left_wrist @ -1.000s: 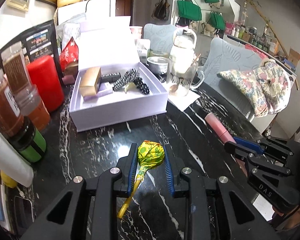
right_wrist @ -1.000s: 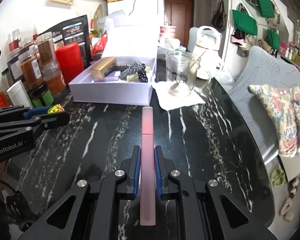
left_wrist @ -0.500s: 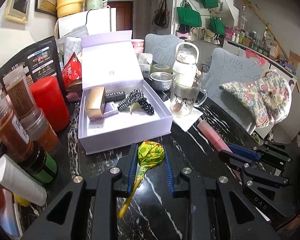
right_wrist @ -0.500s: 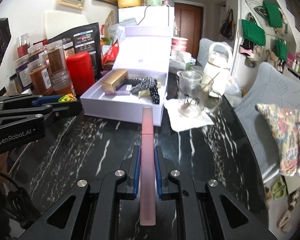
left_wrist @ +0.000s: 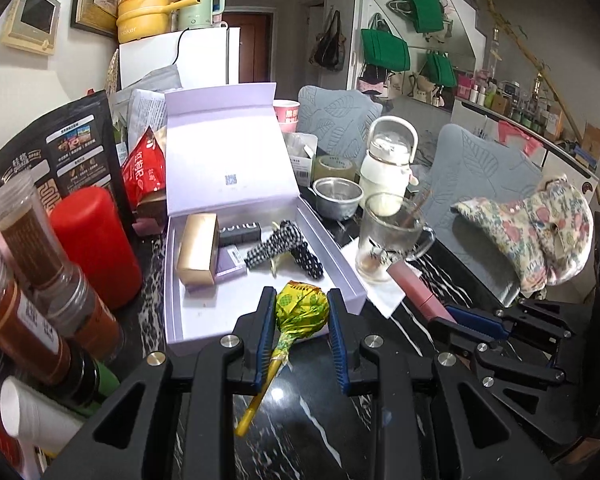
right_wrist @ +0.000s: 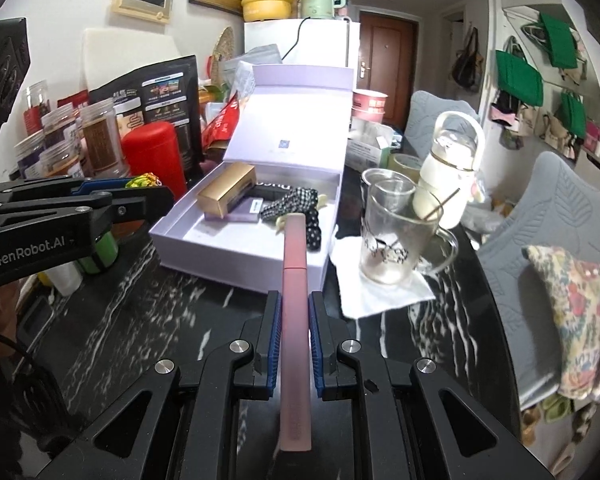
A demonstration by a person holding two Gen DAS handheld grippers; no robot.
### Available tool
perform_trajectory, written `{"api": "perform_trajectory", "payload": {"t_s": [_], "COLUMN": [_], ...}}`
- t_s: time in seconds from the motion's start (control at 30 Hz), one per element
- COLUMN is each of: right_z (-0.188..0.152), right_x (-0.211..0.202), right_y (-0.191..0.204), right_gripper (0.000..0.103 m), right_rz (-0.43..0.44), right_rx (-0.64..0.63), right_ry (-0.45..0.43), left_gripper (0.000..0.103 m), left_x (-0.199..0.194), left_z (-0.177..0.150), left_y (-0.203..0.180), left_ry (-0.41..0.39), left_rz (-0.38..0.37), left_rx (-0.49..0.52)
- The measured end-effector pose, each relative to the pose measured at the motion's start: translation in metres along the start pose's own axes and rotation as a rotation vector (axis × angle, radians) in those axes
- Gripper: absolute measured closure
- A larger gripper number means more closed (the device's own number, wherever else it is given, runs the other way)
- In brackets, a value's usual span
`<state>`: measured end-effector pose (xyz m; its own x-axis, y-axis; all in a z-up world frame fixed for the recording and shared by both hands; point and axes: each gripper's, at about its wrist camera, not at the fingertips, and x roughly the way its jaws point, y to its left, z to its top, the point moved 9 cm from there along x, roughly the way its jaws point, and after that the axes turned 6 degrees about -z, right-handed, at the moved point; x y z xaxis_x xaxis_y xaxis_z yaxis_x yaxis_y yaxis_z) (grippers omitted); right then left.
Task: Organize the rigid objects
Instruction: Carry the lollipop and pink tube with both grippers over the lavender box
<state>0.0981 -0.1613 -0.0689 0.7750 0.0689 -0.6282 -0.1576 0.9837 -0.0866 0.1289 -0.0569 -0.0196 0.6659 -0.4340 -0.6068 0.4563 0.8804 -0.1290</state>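
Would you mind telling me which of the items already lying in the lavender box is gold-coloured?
The gold carton at the lavender box's left side; beside it lie a black case and a checkered hair clip.

My left gripper point(left_wrist: 302, 312) pinches a lollipop point(left_wrist: 300, 309) in crinkly glossy foil; my right gripper point(right_wrist: 294, 332) clamps a matt pink tube point(right_wrist: 295, 296). Polished black marble table point(right_wrist: 148, 312); smooth lilac cardboard box point(right_wrist: 236, 258) centre frame.

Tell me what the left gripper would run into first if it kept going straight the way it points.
Probably the lavender box: the left gripper, shut on the lollipop, aims at its near wall and open tray. Depth is unclear; it might pass over the rim toward the checked hair clip.
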Motion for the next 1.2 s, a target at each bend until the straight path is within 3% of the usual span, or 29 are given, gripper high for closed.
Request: {"api": "perform_trajectory", "payload": {"t_s": [0.6,0.83,1.2], "right_z": [0.065,0.093,0.134], "right_x": [0.05,0.068,0.094], "right_y": [-0.01,-0.013,-0.003], "right_gripper": [0.09,0.09,0.09], "right_rz": [0.016,0.012,0.035], "right_rx": [-0.001,-0.015,-0.034], "right_ry": [-0.023,-0.041,-0.08], "left_gripper": [0.078,0.078,0.078], "left_x": [0.047,0.065,0.081], "left_z": [0.062,0.081,0.095], "left_y": [0.019,0.036,0.082], "left_ry": [-0.039,-0.046,-0.056], "left_rz": [-0.043,-0.024,0.026], "left_rx": [0.011,0.033,-0.012]}}
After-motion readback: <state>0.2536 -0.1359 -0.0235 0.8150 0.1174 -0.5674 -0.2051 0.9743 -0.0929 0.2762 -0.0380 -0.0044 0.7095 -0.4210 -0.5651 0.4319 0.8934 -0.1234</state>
